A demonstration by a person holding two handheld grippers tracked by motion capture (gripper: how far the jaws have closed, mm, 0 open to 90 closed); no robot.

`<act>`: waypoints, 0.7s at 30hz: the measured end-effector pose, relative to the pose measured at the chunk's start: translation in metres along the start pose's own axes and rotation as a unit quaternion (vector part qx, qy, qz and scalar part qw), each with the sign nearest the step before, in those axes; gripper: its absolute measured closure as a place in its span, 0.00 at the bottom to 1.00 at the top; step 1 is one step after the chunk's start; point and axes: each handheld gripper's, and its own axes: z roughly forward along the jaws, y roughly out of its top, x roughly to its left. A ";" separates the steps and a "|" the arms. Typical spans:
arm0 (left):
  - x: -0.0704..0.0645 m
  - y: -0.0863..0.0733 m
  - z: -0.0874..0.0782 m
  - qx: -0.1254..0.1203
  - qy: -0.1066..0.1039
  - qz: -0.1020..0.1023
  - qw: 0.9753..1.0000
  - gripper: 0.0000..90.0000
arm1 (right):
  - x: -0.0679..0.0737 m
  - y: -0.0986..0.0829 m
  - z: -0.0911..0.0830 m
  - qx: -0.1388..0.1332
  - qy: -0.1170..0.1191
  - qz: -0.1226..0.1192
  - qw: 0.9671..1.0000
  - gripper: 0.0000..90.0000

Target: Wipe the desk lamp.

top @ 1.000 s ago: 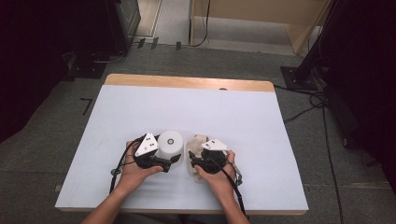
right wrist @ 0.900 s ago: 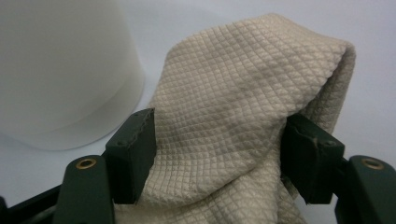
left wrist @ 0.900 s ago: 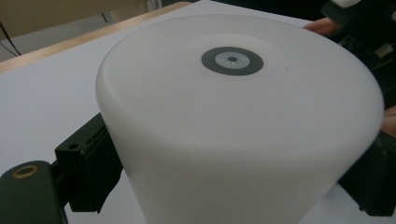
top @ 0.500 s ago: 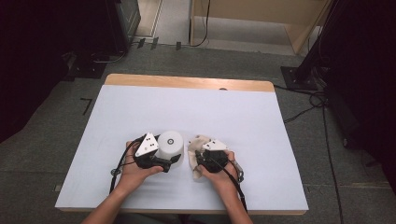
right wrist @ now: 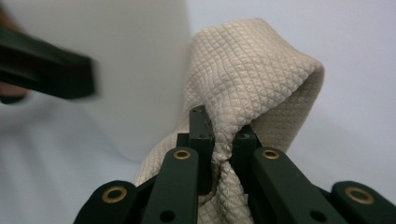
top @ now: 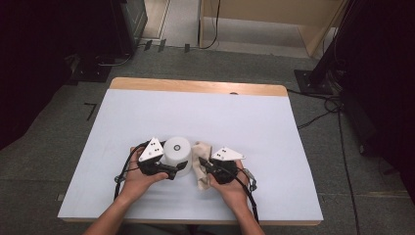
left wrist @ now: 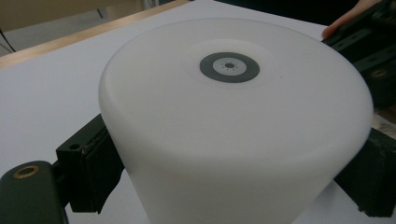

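Left gripper [top: 180, 169] clamps the white, matte plastic cup [top: 176, 155], which stands upside down with a small grey ring mark on its flat base; in the left gripper view the two black jaws press against opposite sides of the cup's wall [left wrist: 243, 154]. The cup stands on the white table top [top: 254, 117], near the front edge and a little left of the middle, just ahead of the person's left hand [top: 139, 178].

Right gripper [top: 201, 163] is closed tight on a beige, waffle-textured cloth [top: 199, 166]. In the right gripper view the jaws pinch a gathered fold of the cloth [right wrist: 252, 84], which bulges up above them in a rounded hump, with the rest hanging below onto the table. The cloth lies just beside the cup on its right, touching or nearly touching its wall. The right hand [top: 230, 188] holds its gripper close to the left one, both pointing inward toward each other.
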 end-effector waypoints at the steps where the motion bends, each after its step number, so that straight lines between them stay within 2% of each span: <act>1: -0.001 0.000 0.000 0.001 -0.001 0.005 1.000 0.09 | 0.004 0.004 -0.003 -0.013 0.011 -0.002 1.000 0.94; 3: -0.002 0.000 0.001 0.002 -0.001 0.014 1.000 0.09 | 0.010 0.010 -0.011 -0.038 0.024 0.000 0.999 0.94; 5: -0.003 0.000 0.001 0.002 0.000 0.014 1.000 0.09 | 0.016 0.016 -0.020 -0.066 0.033 -0.002 0.997 0.94; 8: -0.002 0.000 0.001 0.002 -0.002 0.013 1.000 0.09 | 0.024 0.025 -0.031 -0.100 0.049 -0.026 0.993 0.94; 9: -0.002 0.000 0.001 0.002 -0.002 0.013 1.000 0.09 | 0.025 0.025 -0.032 -0.101 0.055 -0.028 0.993 0.94; 12: -0.002 0.000 0.001 0.003 -0.002 0.011 1.000 0.09 | 0.025 0.021 -0.025 -0.086 0.060 -0.032 0.994 0.94; 14: 0.000 -0.001 0.000 0.002 -0.004 0.005 1.000 0.09 | 0.021 0.015 -0.020 -0.078 0.069 -0.015 0.994 0.94; 17: 0.001 -0.001 0.000 0.000 -0.004 0.000 1.000 0.09 | 0.014 0.005 -0.008 -0.041 0.086 0.007 0.995 0.93; 21: -0.002 -0.001 0.002 0.000 0.000 0.012 1.000 0.09 | 0.008 -0.008 0.007 0.007 0.072 0.024 0.997 0.93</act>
